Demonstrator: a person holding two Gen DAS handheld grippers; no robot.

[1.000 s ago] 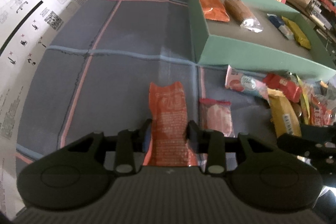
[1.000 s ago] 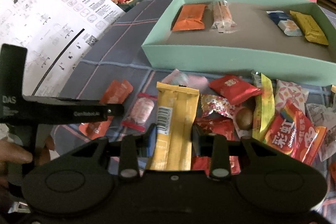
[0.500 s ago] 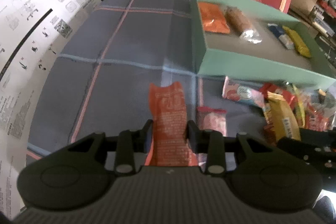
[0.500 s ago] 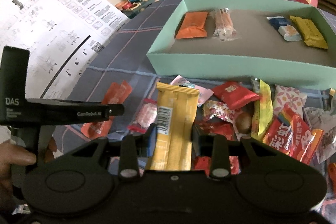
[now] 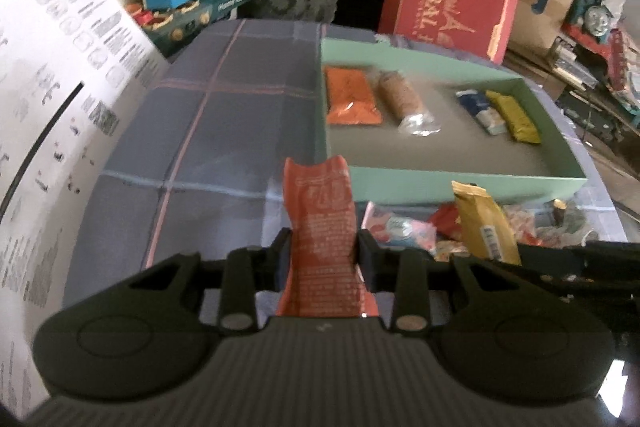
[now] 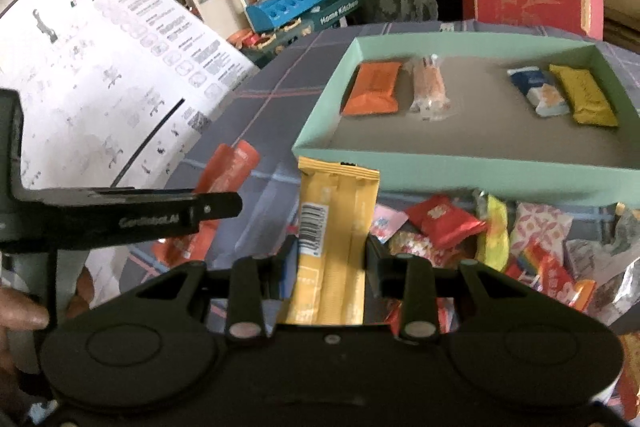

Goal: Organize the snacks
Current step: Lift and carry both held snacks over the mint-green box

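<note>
Orange foil fills the centre of the left wrist view: we find the left gripper [image 5: 320, 255] closed narrowly on an orange packet [image 5: 320, 227], its pads pressing the packet's two long edges so that the free end stands up and away from the camera, clear of the checked cloth [image 5: 208, 155]. In the right wrist view the right gripper [image 6: 330, 259] is clamped the same way on a yellow bar [image 6: 336, 227], barcode side facing us, its top end reaching toward the near wall of the green box [image 6: 460, 169] at centre right. We judge the edge-on grip to be deliberate: it keeps each wrapper flat and its length in line with the fingers, ready to be laid down lengthwise. The box already holds four items in two pairs, an orange pack [image 6: 374, 89] beside a clear-wrapped roll [image 6: 430, 89] at its left, and a blue-and-white pack [image 6: 538, 89] touching a yellow pack [image 6: 584, 95] at its right. This suggests sorting by colour or kind, so the orange packet probably belongs with the left pair and the yellow bar with the right. The unsorted pile [image 6: 500, 239] lies on the cloth just below the box's near wall, lower right of the frame. Neither held item is over the box yet; both must clear its near wall.
</note>
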